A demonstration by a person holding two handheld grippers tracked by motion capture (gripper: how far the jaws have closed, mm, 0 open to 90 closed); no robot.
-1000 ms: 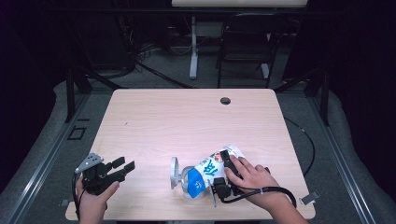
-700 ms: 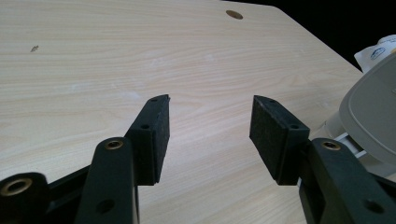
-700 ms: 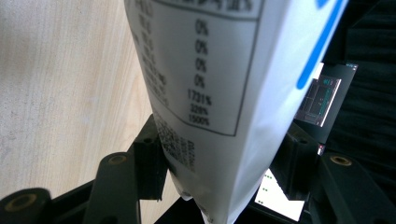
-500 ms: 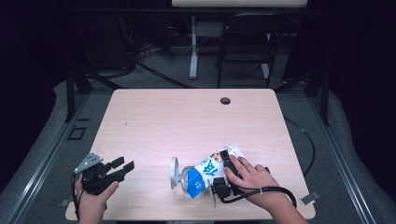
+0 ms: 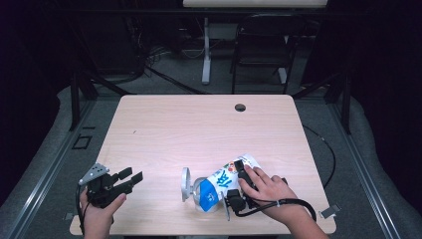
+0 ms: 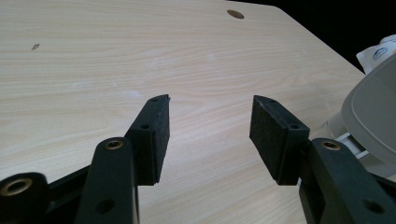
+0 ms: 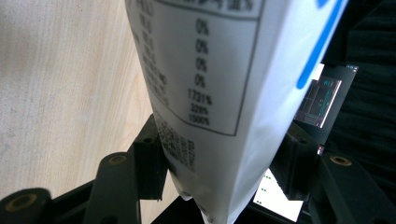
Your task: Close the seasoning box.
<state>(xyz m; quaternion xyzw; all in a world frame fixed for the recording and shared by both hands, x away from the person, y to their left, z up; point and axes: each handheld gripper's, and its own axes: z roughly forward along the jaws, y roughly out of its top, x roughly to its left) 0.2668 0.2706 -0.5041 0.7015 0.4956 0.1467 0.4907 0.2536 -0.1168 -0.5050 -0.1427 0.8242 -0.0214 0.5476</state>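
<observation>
Right fingers (image 7: 219, 172): pinching carton (image 5: 224, 180) end | carton axis: extends straight ahead, lying on tabletop (image 5: 199, 129) | Left fingers (image 6: 210, 135): spread, empty, well apart from carton

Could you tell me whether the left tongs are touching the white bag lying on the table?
Apart. The high view shows bare table between the left tongs and the white bag, which the right tongs hold.
</observation>
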